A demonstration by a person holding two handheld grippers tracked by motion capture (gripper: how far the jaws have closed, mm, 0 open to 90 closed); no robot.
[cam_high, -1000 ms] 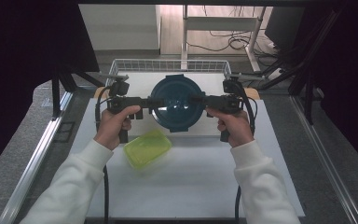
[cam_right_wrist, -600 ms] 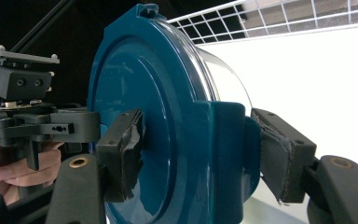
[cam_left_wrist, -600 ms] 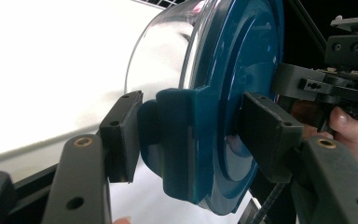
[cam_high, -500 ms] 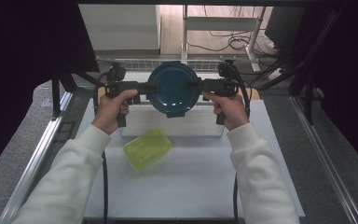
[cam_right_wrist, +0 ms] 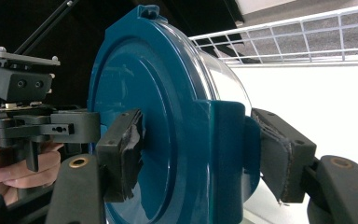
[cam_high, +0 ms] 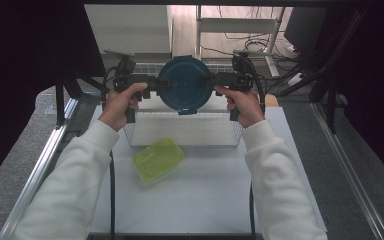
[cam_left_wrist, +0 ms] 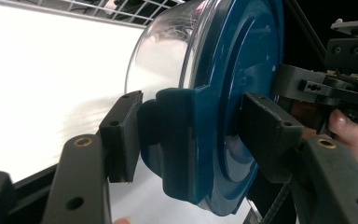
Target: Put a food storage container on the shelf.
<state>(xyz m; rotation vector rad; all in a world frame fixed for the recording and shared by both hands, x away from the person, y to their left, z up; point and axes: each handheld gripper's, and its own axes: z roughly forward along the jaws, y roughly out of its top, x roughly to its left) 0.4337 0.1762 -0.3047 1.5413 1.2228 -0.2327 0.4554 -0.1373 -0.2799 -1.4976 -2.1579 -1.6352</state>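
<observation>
bowl (cam_high: 186, 83): round, blue lid, up in the air over the wire basket (cam_high: 182, 131) | left gripper (cam_high: 161, 83) and right gripper (cam_high: 208, 79): fingers pinch a lid clip each, so I keep it from tipping | green box (cam_high: 158, 159): on the surface

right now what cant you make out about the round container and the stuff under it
- Round container: whether anything is inside. High view, its blue lid covers the top; in both gripper views the clear bowl is glare-washed.
- Wire basket: far rim hidden behind the container, high view.
- Green box: contents too blurred to tell, high view.
</observation>
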